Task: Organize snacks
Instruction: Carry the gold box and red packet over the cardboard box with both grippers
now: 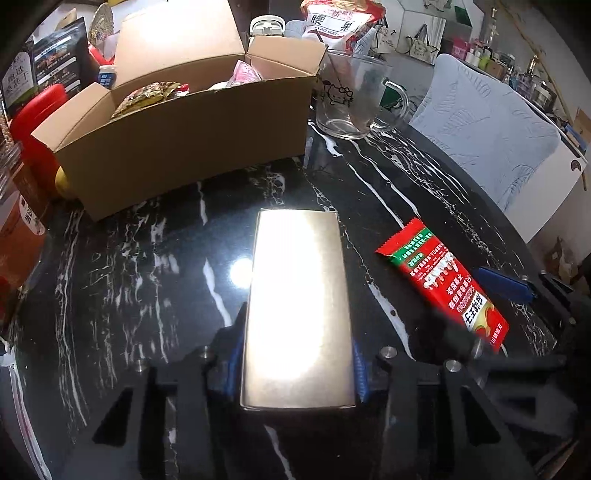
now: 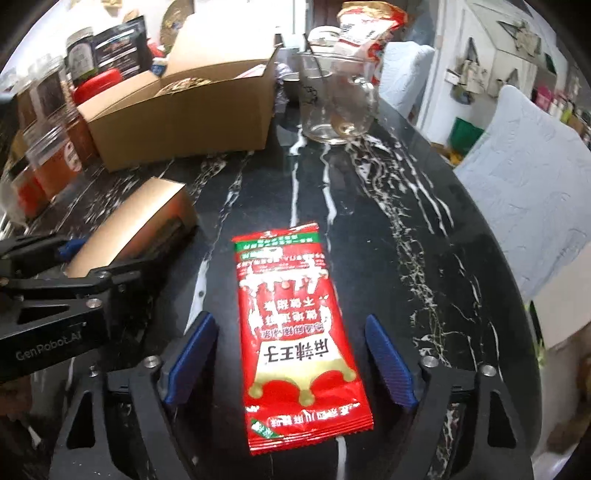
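Note:
My left gripper is shut on a shiny gold box, its blue pads pressed on both long sides; the box sits low over the black marble table. The box and left gripper also show in the right wrist view. A red snack packet lies flat on the table between the open blue fingers of my right gripper. The packet also shows in the left wrist view. An open cardboard box holding several snacks stands at the back left.
A glass mug stands right of the cardboard box, a red and white snack bag behind it. Jars and a red lid crowd the left edge. A chair with a pale cover stands past the table's right rim.

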The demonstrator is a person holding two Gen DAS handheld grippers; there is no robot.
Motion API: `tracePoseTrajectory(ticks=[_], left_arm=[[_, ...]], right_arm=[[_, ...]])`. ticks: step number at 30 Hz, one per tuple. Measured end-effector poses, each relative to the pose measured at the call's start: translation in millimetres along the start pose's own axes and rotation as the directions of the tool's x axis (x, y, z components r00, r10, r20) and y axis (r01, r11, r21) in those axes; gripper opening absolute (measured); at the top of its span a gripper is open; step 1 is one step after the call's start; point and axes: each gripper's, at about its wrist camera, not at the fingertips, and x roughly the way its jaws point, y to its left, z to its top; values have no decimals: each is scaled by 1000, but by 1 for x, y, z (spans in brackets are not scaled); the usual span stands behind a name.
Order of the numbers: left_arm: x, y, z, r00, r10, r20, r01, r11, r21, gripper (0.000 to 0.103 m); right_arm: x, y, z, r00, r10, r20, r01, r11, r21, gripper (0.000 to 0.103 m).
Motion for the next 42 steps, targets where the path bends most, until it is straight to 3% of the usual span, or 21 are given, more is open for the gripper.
tracePoseTrajectory(ticks=[1,5,10,18,28,36,42], left_arm=[[0,0,0,1000,-3,2,3,1000,0,45],[-2,2,-3,1000,-11,4,11,1000,-1,45],[-15,6,-8,1000,-18,24,18,1000,-1,45],[-36,23,-12,999,-15,50,16,1000,-20,45],[-66,48,-7,993,31,118,-24,998,-61,45],[-97,68,8,977,55,204,-36,995,-93,45],[-115,84,31,956,79,283,-49,993,-112,45]], right_arm=[[-2,0,1,1000,-1,9,1,1000,4,50],[-2,0,2,1000,-13,22,13,1000,1,46],[-3,1,3,1000,-8,29,7,1000,14,45],[-23,5,5,992,102,75,-108,990,86,44],[-47,37,23,969,208,135,-216,975,50,44],[-66,60,54,938,282,201,-286,958,-14,44],[-75,72,80,918,314,244,-305,949,-75,44]])
